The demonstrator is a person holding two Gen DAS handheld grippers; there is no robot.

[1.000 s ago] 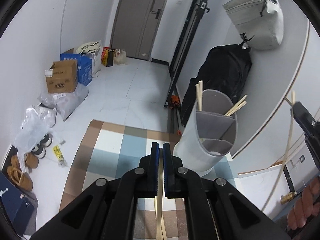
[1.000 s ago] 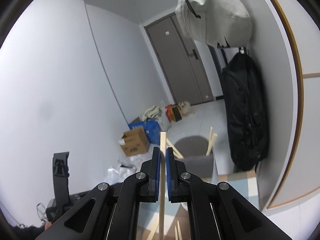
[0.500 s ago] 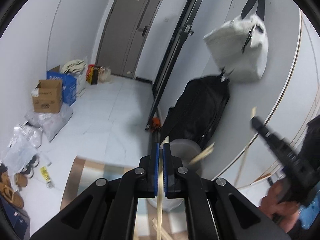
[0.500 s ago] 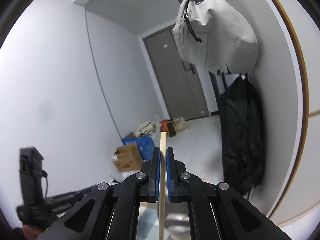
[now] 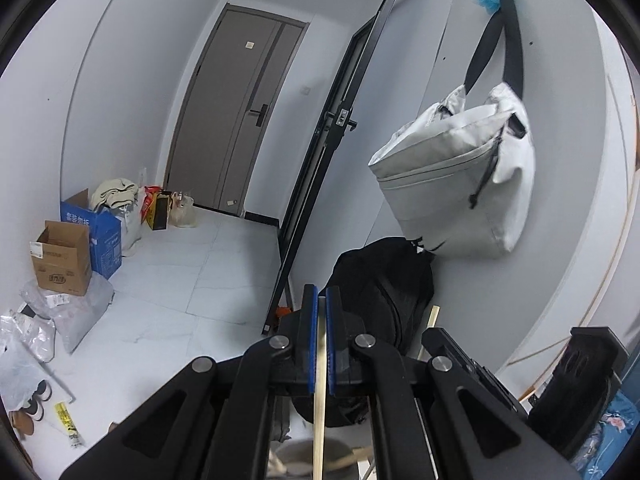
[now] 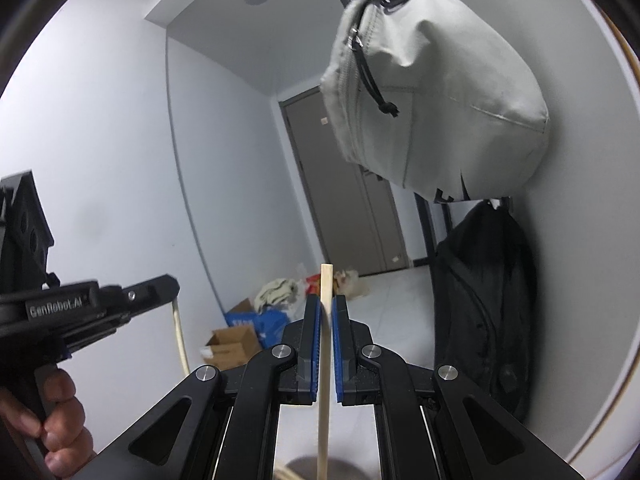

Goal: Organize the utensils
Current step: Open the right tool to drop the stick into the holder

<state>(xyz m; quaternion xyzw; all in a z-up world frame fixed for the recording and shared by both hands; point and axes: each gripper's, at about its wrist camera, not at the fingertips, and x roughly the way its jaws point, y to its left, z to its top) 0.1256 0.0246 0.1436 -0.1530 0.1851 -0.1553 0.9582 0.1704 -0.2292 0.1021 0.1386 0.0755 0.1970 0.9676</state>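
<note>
In the left wrist view my left gripper [image 5: 319, 320] is shut on a pale wooden chopstick [image 5: 319, 420] that runs down toward the grey utensil holder [image 5: 296, 450] at the bottom edge. My right gripper [image 5: 430, 334] sits just to its right, a chopstick tip sticking up from it. In the right wrist view the right gripper [image 6: 326, 320] is shut on its own upright chopstick [image 6: 323, 420], whose top end pokes above the pads. The holder [image 6: 344, 470] lies below it. The left gripper [image 6: 170, 286], in a hand [image 6: 52, 420], shows at the left with its chopstick [image 6: 180, 336] hanging down.
A light grey bag [image 5: 460, 176] hangs on the right wall above a black backpack [image 5: 384, 280]. A black door frame [image 5: 320, 160] and a grey door [image 5: 236, 120] stand behind. Cardboard boxes [image 5: 60, 256], plastic bags and shoes line the left floor.
Both grippers have risen and tipped upward, each still holding its chopstick. The holder has dropped to the bottom edge of both views, and the right gripper has come close beside the left.
</note>
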